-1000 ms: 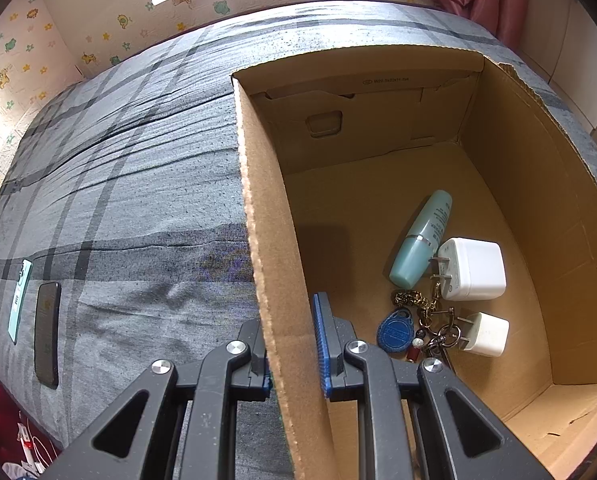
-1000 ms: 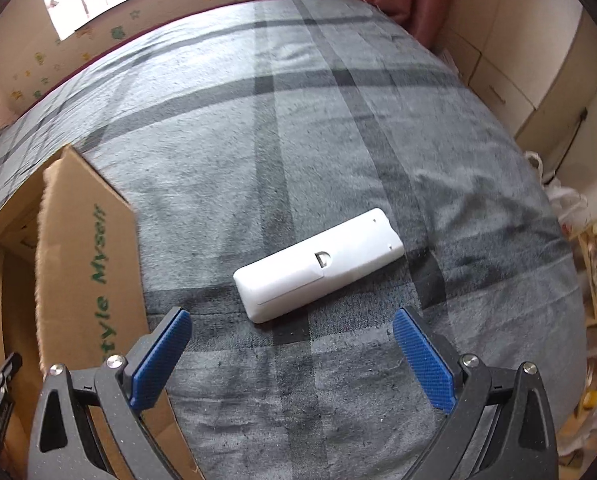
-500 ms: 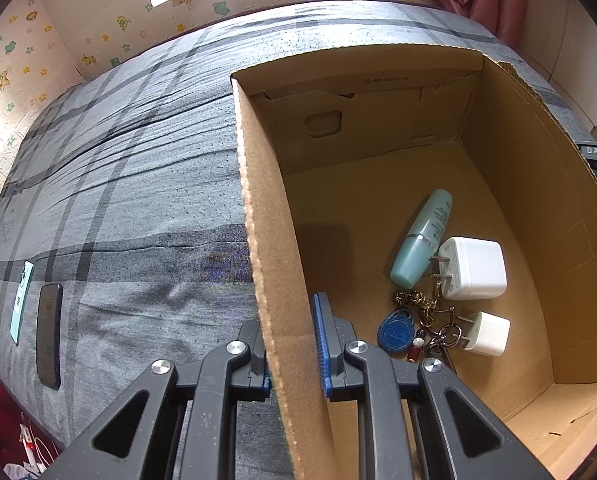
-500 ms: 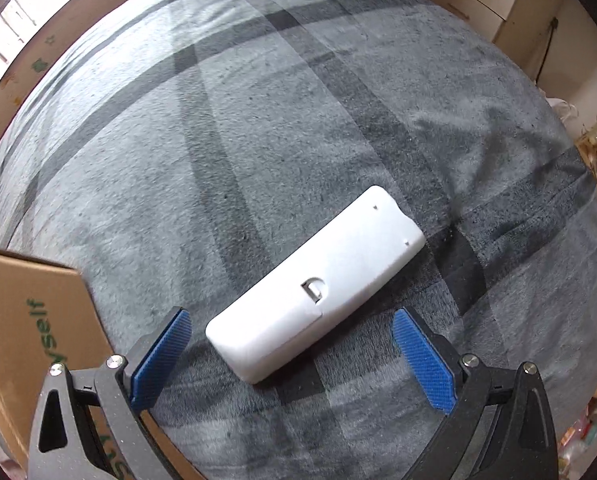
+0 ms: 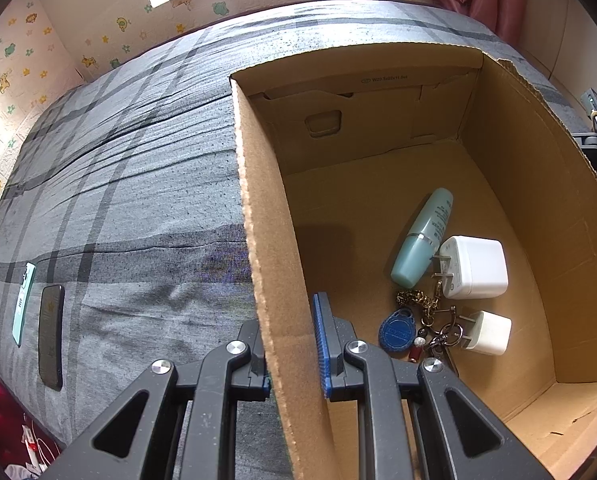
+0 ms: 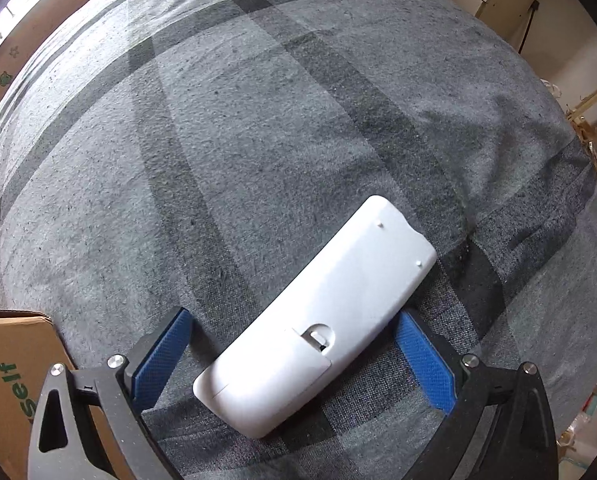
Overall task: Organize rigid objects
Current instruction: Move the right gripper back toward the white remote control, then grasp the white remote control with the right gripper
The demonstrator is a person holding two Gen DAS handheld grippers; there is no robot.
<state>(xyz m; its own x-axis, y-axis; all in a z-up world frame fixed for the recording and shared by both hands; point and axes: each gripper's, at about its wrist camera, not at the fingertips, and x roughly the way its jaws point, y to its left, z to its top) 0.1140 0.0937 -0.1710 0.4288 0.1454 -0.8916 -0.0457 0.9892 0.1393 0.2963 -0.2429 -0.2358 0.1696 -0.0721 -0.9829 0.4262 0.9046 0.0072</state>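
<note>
We see the left claw (image 5: 294, 344) clamped on the near side wall of the cardboard box (image 5: 266, 240), one pad inside and one outside. The box sits on the grey plaid bed (image 6: 258, 140) and holds a teal bottle (image 5: 420, 238), two white chargers (image 5: 474, 268) and a bunch of keys (image 5: 414, 324). Our right claw (image 6: 294, 356) stands wide apart, pointing down around a white remote (image 6: 318, 320) that lies back-up on the bed, its pads on either side and not pressing it.

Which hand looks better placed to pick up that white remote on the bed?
The right gripper: its open jaws sit either side of the remote. The left gripper is clamped on the box wall.
</note>
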